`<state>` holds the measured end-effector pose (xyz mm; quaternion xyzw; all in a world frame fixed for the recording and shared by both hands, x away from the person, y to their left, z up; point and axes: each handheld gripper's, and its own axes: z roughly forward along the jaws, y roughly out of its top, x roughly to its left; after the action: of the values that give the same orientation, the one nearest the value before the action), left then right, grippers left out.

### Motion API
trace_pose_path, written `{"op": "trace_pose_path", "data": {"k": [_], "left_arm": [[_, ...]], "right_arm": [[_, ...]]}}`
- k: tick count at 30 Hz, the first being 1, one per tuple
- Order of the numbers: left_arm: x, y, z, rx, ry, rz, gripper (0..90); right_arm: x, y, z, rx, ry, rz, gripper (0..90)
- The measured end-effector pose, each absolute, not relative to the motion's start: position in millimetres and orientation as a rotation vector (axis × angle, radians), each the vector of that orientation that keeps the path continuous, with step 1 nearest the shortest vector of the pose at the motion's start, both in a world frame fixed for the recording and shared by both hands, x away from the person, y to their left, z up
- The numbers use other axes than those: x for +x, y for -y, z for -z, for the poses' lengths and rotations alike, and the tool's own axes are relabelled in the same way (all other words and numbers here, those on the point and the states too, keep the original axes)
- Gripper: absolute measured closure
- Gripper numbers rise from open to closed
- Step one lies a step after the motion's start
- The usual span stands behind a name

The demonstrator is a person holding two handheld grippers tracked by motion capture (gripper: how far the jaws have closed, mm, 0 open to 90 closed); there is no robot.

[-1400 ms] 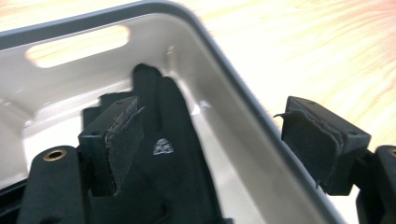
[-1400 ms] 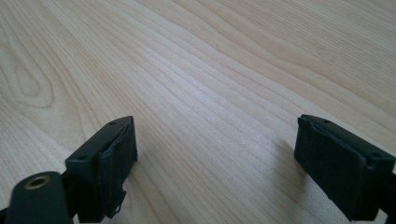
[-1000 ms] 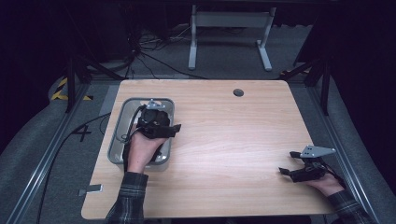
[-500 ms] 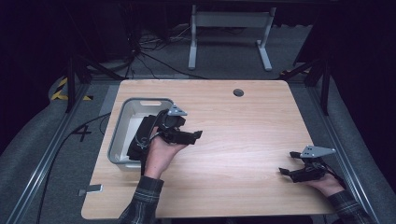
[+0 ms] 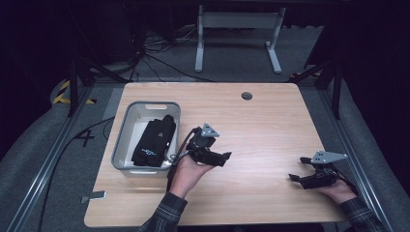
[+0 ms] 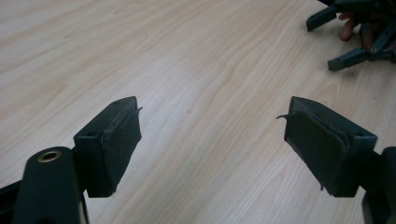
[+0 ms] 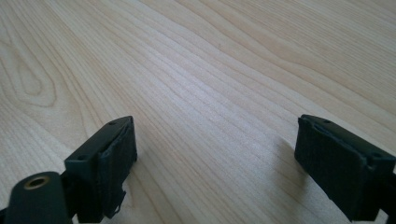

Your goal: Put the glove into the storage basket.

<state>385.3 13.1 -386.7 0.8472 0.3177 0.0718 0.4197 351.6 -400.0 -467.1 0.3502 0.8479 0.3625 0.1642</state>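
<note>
My left claw (image 5: 218, 155) hangs spread and empty over the surface (image 5: 261, 125), just right of the bin (image 5: 124, 140) holding black cloth (image 5: 155, 140); my right claw (image 5: 300, 175) rests spread.

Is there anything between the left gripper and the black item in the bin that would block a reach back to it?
Only the bin's near right wall. The black item lies inside it, and the left gripper, open and empty, sits just right of the bin over bare table.

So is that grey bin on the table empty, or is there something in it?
Not empty: the grey bin holds a folded black cloth item, lying flat inside its walls in the high view.
</note>
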Motion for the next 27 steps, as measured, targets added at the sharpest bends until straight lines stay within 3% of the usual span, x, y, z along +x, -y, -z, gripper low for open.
{"op": "trace_pose_path", "data": {"k": [12, 27], "left_arm": [[374, 10, 423, 2.147, -0.760, -0.153, 17.3], [370, 30, 463, 2.313, -0.746, -0.206, 10.6]], "right_arm": [[352, 400, 467, 0.997, -2.417, -1.033, 13.1], [351, 400, 467, 0.994, -2.418, -1.032, 13.0]]}}
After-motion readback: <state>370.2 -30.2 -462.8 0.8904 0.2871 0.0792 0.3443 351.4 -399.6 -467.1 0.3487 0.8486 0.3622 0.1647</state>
